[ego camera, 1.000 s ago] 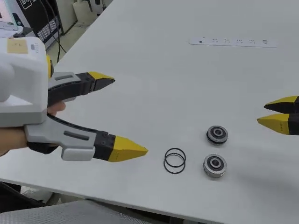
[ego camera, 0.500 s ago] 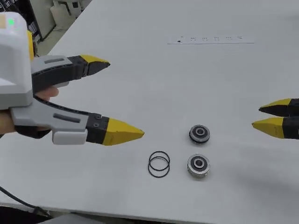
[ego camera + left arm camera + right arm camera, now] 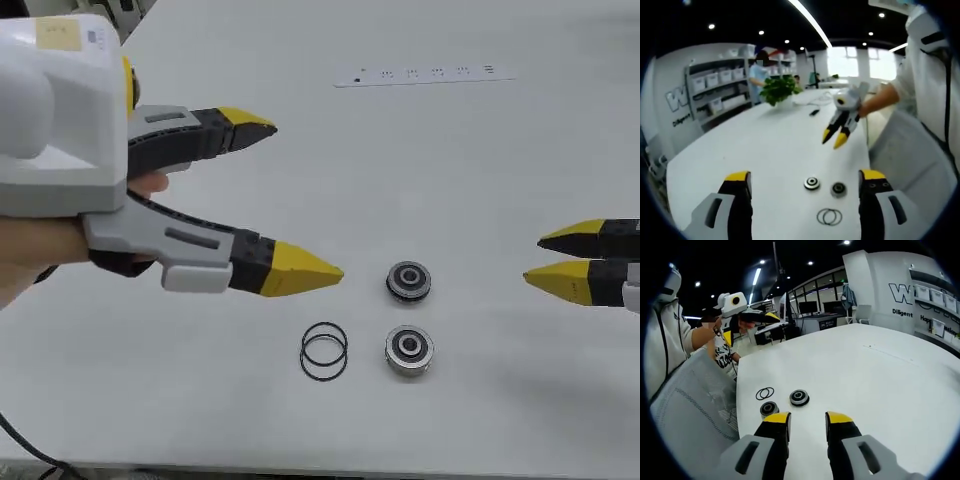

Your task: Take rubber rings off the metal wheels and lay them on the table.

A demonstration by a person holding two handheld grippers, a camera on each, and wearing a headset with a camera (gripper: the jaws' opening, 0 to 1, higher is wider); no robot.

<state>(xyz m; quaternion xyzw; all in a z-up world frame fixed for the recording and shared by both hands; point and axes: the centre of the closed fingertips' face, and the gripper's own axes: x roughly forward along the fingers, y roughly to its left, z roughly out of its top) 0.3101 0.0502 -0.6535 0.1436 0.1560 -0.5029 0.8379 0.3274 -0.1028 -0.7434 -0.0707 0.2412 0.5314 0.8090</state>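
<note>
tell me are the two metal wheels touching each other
Apart. The head view shows a strip of bare table between the farther wheel and the nearer wheel; the left gripper view shows the same gap.

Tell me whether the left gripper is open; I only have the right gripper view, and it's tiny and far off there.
Observer: Open. In the head view the left gripper has its jaws spread wide, with nothing between them.
Operator: And what's behind my right gripper? I can't see that way.
Observer: The left gripper view shows a potted plant at the far end of the table, well beyond the right gripper.
</note>
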